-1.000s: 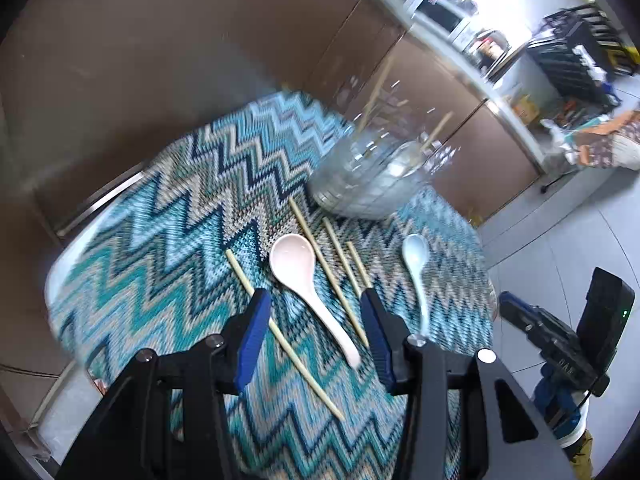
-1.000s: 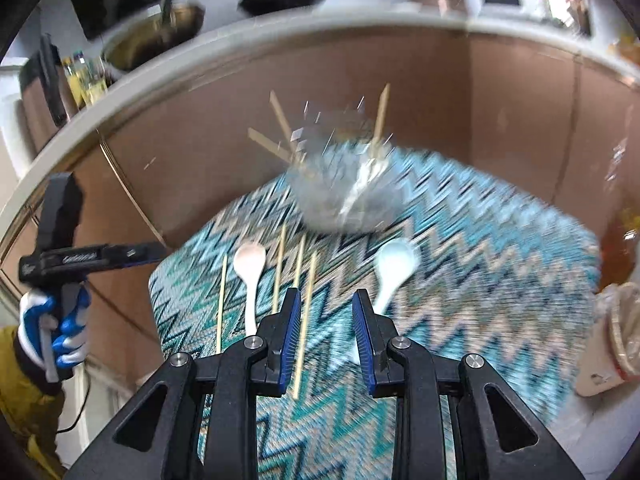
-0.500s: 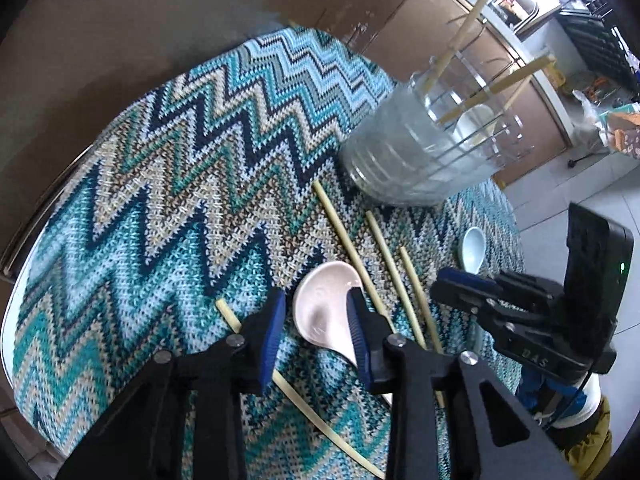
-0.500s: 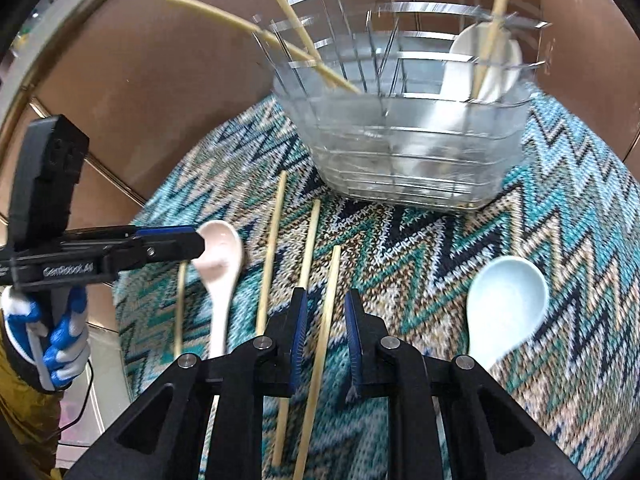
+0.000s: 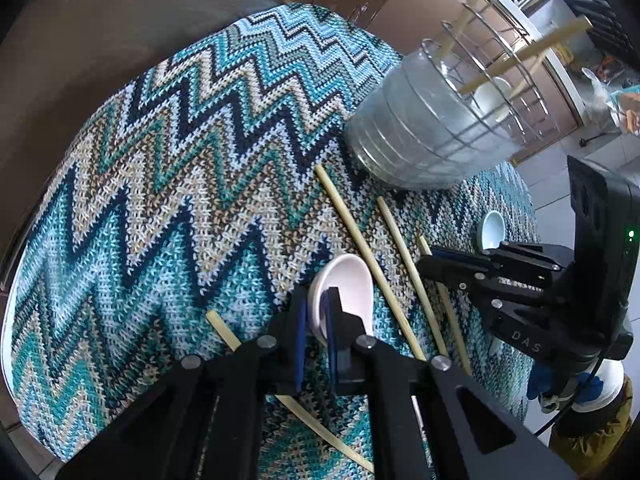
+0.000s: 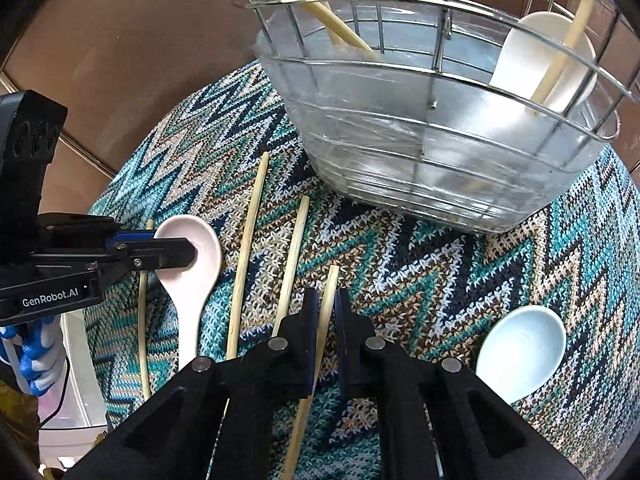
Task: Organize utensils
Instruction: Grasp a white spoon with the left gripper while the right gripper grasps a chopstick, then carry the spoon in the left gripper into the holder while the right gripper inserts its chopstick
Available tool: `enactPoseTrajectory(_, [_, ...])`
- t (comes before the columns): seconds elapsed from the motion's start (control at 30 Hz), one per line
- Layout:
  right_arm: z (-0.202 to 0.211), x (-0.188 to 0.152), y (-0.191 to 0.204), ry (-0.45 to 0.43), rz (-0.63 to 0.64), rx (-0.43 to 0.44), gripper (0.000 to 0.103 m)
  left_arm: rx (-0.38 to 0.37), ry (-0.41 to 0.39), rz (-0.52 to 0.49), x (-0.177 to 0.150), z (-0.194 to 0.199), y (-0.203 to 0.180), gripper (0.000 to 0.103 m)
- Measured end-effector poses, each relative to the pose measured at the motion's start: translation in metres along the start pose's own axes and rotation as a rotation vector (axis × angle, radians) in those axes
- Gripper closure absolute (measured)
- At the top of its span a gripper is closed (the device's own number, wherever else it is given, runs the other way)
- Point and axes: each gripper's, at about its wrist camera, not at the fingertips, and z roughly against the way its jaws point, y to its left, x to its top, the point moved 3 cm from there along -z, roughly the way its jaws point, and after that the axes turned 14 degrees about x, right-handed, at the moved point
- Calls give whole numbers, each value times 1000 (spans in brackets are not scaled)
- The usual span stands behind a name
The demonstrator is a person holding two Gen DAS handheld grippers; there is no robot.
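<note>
My left gripper (image 5: 316,308) is shut on the rim of a pale pink spoon's bowl (image 5: 348,292); the spoon (image 6: 196,264) lies on the zigzag cloth. My right gripper (image 6: 326,300) is shut on a wooden chopstick (image 6: 326,296) that lies on the cloth, and shows in the left wrist view (image 5: 430,262). Three more chopsticks (image 6: 248,248) lie beside it. A light blue spoon (image 6: 520,344) lies to the right. A wire basket in a clear tub (image 6: 440,152) holds a white spoon (image 6: 524,68) and chopsticks.
The zigzag cloth (image 5: 160,184) covers a small round table with a brown cabinet wall (image 5: 100,20) behind it. The table edge drops off near both grippers. A tiled floor (image 5: 560,168) lies beyond the right side.
Both grippers moved down and forward to the cloth. The left closed on the pink spoon's bowl rim. The right closed on a chopstick.
</note>
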Motion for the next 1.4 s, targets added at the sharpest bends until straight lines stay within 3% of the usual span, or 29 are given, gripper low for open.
enactPoseTrajectory(0.4, [48, -20, 18, -110, 29, 2, 97, 28, -132, -26, -9, 56, -8, 96])
enactPoseTrajectory(1.0, [162, -68, 80, -442, 117, -22, 98, 115, -383, -45, -42, 166, -29, 96])
enactPoseTrajectory(1.2, [203, -73, 91, -583, 151, -36, 98, 164, -554, -52, -40, 215, -46, 96])
enactPoseTrajectory(1.4, [269, -48, 95, -844, 200, -41, 98, 176, -765, -35, -5, 259, -71, 96])
